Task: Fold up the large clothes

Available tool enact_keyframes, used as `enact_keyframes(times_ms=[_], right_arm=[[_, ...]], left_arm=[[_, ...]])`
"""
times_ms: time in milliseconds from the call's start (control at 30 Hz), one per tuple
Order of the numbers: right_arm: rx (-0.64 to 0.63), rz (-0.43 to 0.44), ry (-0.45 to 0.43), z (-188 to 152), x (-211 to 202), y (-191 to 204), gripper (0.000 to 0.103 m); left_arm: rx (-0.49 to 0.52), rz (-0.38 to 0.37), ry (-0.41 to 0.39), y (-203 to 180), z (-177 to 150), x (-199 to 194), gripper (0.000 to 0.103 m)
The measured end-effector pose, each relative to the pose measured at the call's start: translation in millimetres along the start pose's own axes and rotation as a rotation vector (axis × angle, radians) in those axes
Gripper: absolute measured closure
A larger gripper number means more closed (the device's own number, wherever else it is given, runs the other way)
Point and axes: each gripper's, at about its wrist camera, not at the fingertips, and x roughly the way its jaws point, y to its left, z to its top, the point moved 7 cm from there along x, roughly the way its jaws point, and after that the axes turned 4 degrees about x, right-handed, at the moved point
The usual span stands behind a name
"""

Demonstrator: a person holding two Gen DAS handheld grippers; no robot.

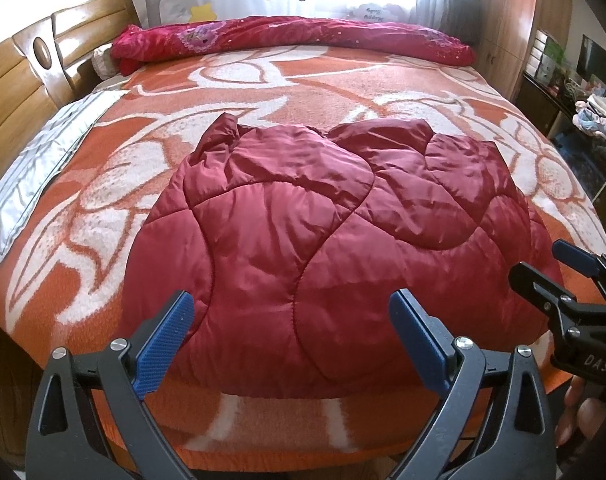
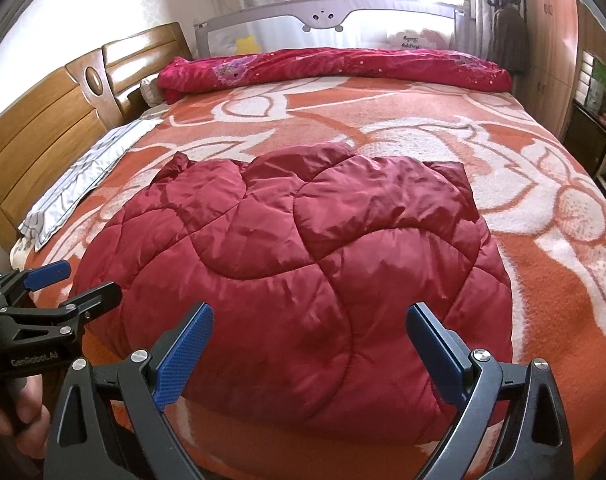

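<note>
Tools, left [image 1: 291, 344] and right [image 2: 309, 354], both gaped wide, empty, just short of quilted red coat [image 1: 327, 240]: puffy, light, slippery satin; best pinched at near hem corners.

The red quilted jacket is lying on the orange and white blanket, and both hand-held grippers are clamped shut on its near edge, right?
Not quite. The red quilted jacket does lie on the orange and white blanket, but neither hand-held gripper grips it. The left wrist view shows the left hand-held gripper wide open above the hem; the right wrist view shows the right hand-held gripper open too.
</note>
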Motion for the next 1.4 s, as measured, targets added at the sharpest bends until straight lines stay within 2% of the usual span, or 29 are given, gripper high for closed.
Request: enact_keyframes(times_ms=[1400], right_arm=[[0.024,-0.002,-0.015,9.8,-1.4,-12.9,0.005]], left_arm=[[0.014,-0.003,-0.013,-8.3,13.6,2.8,0.004]])
